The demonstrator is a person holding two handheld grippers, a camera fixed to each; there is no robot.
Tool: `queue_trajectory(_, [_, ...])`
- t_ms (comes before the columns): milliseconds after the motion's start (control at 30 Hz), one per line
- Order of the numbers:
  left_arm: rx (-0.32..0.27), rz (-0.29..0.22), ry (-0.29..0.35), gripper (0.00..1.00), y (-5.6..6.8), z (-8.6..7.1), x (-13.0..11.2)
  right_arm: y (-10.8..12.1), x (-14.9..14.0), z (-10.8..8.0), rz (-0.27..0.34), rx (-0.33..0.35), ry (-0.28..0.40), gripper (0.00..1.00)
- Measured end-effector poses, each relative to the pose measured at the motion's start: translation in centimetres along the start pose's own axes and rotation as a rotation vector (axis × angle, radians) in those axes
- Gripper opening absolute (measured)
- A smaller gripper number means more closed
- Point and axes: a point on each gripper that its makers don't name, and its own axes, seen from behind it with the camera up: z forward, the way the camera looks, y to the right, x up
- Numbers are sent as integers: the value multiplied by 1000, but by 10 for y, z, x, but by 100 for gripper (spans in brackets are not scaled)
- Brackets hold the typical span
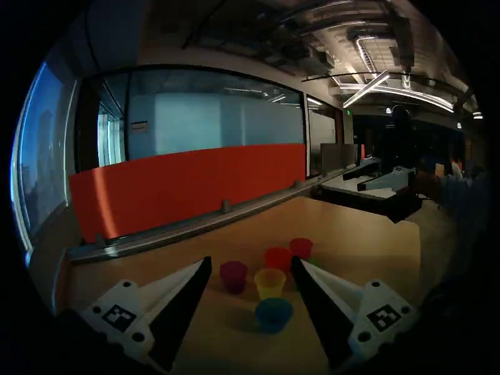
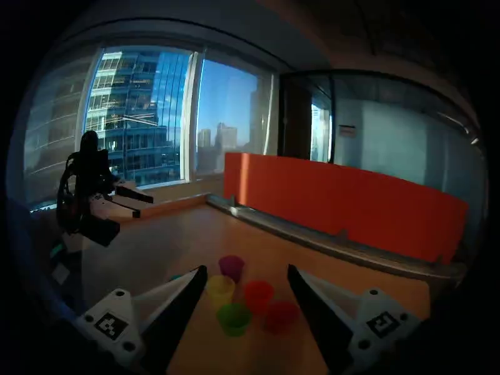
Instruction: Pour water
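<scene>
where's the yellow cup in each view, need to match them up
Left gripper view: yellow cup low centre, just behind the blue cup.
Right gripper view: yellow cup low, left of centre, beside the green cup.
Shared landmark: the orange partition.

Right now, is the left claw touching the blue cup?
Apart. In the left gripper view the open left claw frames the blue cup, with bare table showing on both sides of it.

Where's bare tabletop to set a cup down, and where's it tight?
Free: the wooden tabletop between the cluster of small coloured plastic cups and its far edge; the strip between cups and grey metal rail below the orange partition. Crowded: the cups, packed close together.
</scene>
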Motion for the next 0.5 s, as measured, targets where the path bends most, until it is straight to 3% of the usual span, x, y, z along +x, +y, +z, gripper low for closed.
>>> queue_trajectory(500, [-75,0,-77,94,25,18,-46,-8,-46,17,-48,53,-113,99])
